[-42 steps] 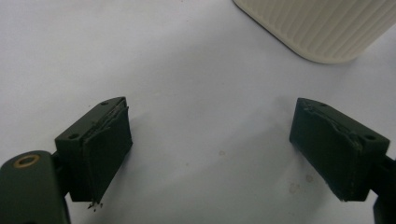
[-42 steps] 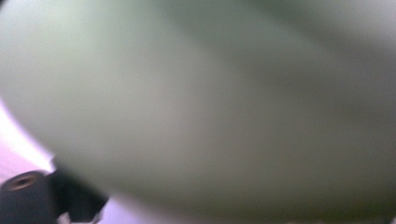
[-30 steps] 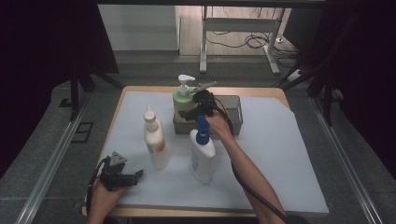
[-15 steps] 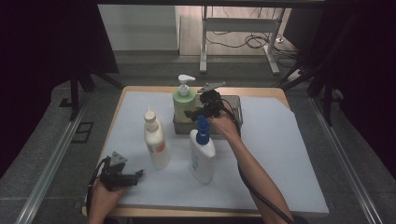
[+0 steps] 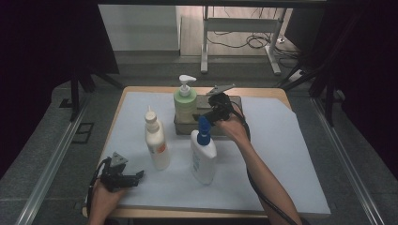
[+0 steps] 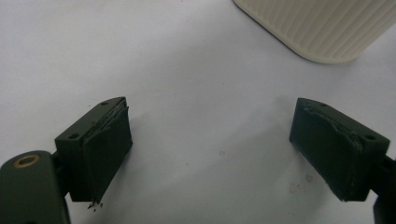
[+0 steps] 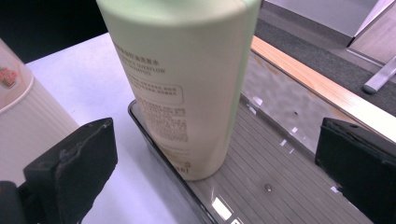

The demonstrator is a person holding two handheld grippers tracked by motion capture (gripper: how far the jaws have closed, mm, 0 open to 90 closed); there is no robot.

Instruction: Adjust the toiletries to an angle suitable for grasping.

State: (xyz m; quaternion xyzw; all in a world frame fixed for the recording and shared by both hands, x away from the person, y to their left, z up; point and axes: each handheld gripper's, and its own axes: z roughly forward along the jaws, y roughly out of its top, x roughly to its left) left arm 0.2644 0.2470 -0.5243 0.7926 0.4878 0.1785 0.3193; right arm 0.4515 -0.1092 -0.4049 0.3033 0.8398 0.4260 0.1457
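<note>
Right gripper view: right tongs (image 7: 210, 172) gape wide, empty, around the green pump bottle (image 7: 187, 79) standing in the grey tray (image 7: 289, 182) at the desk's 12 o'clock. Closing off-centre could tip it. Left tongs (image 6: 233, 154) rest open, empty.

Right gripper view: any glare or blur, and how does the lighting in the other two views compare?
Right gripper view: bright glints on the tray floor, the green bottle sharp enough to show print, the near jaws soft. Left gripper view: even light, faint shadows under the jaws, the ribbed bottle slightly soft. High view: dim, dark surroundings, the white mat brightest.
</note>
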